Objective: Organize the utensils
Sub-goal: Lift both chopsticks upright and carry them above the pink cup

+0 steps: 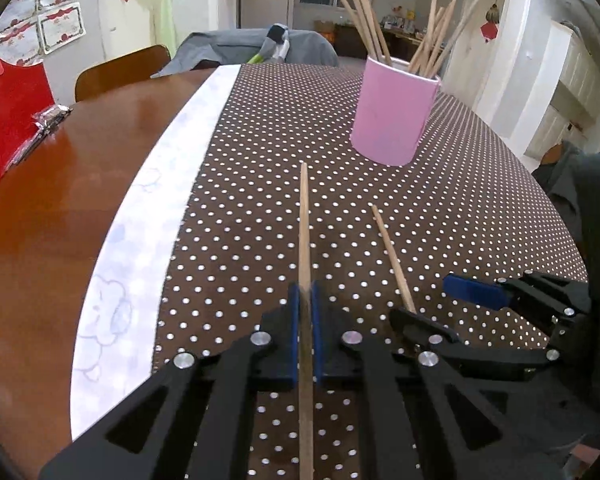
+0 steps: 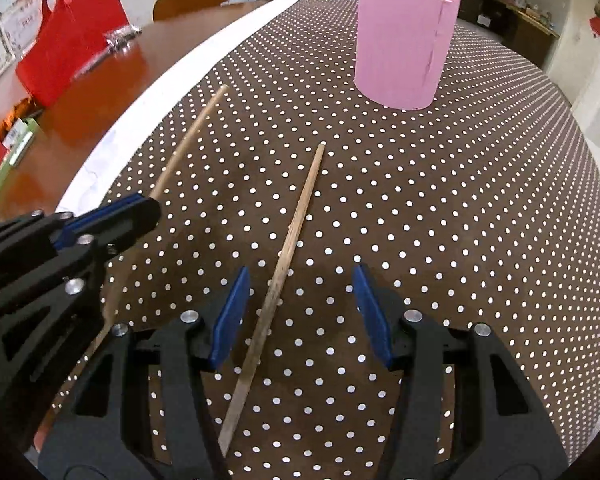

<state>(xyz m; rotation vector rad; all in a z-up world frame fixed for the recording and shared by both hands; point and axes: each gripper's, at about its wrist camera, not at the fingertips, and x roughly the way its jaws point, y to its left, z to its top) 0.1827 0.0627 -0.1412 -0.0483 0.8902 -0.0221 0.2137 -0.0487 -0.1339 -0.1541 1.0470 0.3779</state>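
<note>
The loose chopstick (image 2: 284,264) lay on the dotted tablecloth (image 2: 460,200), short of the pink cup (image 2: 404,40); judged light, stiff, slippery, best pinched mid-shaft. The right gripper (image 2: 300,312) straddled it, released. The left gripper (image 1: 305,332) was clenched on another chopstick (image 1: 304,220).

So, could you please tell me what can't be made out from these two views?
- Pink cup interior: hidden by its wall in both views.
- Chopsticks in the cup: tops cut off in the right wrist view.
- Loose chopstick: in the left wrist view, its near end sits behind the right gripper.
</note>
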